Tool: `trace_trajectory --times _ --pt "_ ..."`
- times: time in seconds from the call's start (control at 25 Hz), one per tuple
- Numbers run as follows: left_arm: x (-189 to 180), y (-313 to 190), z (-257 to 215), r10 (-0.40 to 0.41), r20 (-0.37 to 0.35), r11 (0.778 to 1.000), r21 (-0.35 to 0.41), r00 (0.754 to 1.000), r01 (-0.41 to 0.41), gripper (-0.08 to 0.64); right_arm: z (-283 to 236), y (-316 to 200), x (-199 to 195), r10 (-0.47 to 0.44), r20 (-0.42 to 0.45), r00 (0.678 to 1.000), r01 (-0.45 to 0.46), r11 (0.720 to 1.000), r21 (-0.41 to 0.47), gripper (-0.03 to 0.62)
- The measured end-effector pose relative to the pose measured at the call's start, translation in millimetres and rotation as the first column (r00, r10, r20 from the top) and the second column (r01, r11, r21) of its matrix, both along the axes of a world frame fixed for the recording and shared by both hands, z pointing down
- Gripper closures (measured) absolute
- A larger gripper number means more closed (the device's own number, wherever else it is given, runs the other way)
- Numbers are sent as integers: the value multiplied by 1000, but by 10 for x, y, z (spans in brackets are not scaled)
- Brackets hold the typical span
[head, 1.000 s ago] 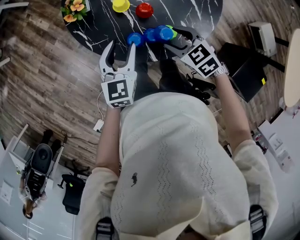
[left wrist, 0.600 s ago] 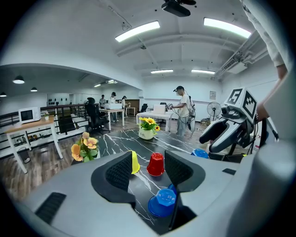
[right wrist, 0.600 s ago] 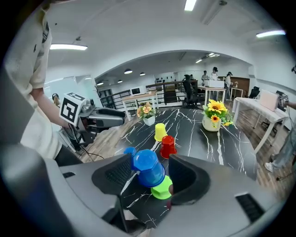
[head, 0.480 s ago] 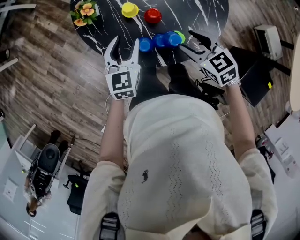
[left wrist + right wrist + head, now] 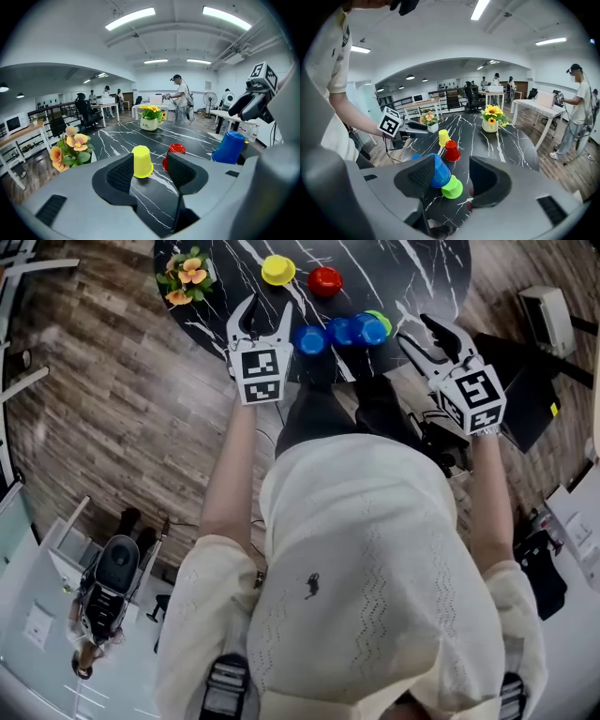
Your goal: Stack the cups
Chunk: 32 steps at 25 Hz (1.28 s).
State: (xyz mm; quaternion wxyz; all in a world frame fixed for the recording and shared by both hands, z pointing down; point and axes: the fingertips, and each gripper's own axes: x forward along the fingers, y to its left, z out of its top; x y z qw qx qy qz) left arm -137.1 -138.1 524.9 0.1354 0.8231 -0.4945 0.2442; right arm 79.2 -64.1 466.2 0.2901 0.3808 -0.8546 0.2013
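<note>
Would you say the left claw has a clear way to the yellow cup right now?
Probably yes: the left claw is open and empty, and the yellow cup stands straight ahead with only bare table between.

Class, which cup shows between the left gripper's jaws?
The yellow cup, upside down, framed by the left gripper's open jaws; the red cup is half hidden behind one jaw.

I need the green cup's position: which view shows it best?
The right gripper view: the green cup shows nearly whole, close ahead, next to a blue cup. The head view shows only its edge behind the blue cups. The left gripper view does not show it.
</note>
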Motion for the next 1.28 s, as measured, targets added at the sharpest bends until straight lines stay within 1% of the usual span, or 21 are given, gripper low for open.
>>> trace_trajectory --times 0.16,0.28,0.56,0.68,0.96,1.0,1.04,1.28 --pt "27 -194 135 41 27 999 -4 999 -41 316 49 -23 70 68 -19 997 -69 998 -5 356" --pt "48 -318 212 61 26 998 -14 998 -61 304 60 -27 101 114 -28 993 -114 993 -10 356" --pt "24 -601 440 66 21 996 -57 998 -65 296 103 -17 170 190 -57 980 -191 981 -17 359" --pt "30 -668 531 81 25 994 -75 996 -79 296 124 -1 188 220 -65 973 -222 975 -23 360" --pt "50 -717 668 110 36 989 -103 993 -106 296 163 27 179 245 -87 966 -249 968 -30 360" --pt "50 -718 675 107 37 989 -104 994 -103 302 165 26 186 247 -90 965 -251 968 -30 362" --pt "45 -724 680 102 37 990 -105 994 -97 343 167 23 193 250 -92 964 -253 967 -30 362" --pt "1 -724 626 75 22 993 -96 997 -73 351 170 13 155 243 -87 966 -246 969 -23 367"
